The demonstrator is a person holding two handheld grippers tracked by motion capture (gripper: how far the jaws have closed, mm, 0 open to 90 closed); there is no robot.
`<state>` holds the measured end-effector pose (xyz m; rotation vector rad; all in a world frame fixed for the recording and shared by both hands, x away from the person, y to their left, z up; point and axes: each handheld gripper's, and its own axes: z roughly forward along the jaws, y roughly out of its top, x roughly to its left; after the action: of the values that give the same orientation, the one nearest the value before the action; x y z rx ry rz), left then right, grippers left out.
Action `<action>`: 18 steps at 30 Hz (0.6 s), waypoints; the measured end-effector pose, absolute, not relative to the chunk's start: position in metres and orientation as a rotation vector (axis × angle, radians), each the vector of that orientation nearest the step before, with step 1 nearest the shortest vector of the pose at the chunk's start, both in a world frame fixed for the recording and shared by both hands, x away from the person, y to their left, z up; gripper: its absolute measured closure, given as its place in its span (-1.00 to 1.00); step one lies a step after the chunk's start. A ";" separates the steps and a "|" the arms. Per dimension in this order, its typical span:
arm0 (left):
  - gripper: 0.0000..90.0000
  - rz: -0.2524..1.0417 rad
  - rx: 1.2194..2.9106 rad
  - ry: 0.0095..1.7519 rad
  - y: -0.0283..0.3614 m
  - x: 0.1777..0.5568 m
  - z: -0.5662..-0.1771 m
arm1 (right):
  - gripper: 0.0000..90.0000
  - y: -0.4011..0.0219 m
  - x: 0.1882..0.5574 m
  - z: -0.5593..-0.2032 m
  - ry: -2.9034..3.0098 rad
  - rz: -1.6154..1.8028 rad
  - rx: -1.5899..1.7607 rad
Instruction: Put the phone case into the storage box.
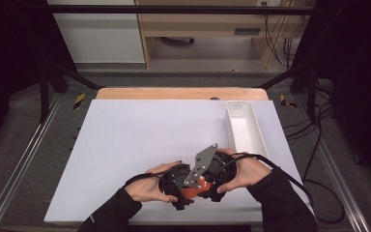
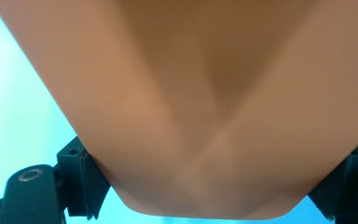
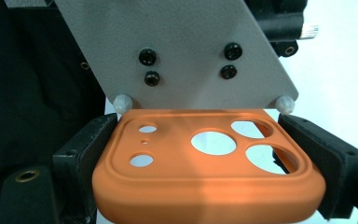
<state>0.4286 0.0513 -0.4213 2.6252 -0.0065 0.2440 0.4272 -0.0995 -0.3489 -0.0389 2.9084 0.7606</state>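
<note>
Right gripper [image 3: 212,154], at lower centre of the high view, pinches the orange silicone phone case [image 3: 209,168] by its 2 sides; left gripper [image 2: 205,186] clamps the same case's other end.

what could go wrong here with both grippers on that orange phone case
1. The orange phone case is soft; clamped at both ends, it could bend or twist.
2. The left gripper looks wide, so the case might slip from it.
3. The right gripper sits right by the left's grey plate; they could knock together.
</note>
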 end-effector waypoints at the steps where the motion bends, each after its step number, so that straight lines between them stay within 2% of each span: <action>1: -0.67 0.244 2.625 -0.007 0.051 0.429 -0.421 | -0.66 -0.100 0.427 -0.348 2.909 0.761 -0.040; 12: -0.67 0.273 2.599 -0.006 0.053 0.431 -0.420 | -0.70 -0.102 0.428 -0.347 2.875 0.777 -0.036; 18: -0.66 0.282 2.584 0.003 0.055 0.431 -0.419 | -0.79 -0.104 0.428 -0.345 2.841 0.810 -0.039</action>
<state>0.4310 0.0547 -0.4190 2.5841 0.0034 0.2816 0.4280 -0.1040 -0.3452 -0.0392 2.8408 0.8104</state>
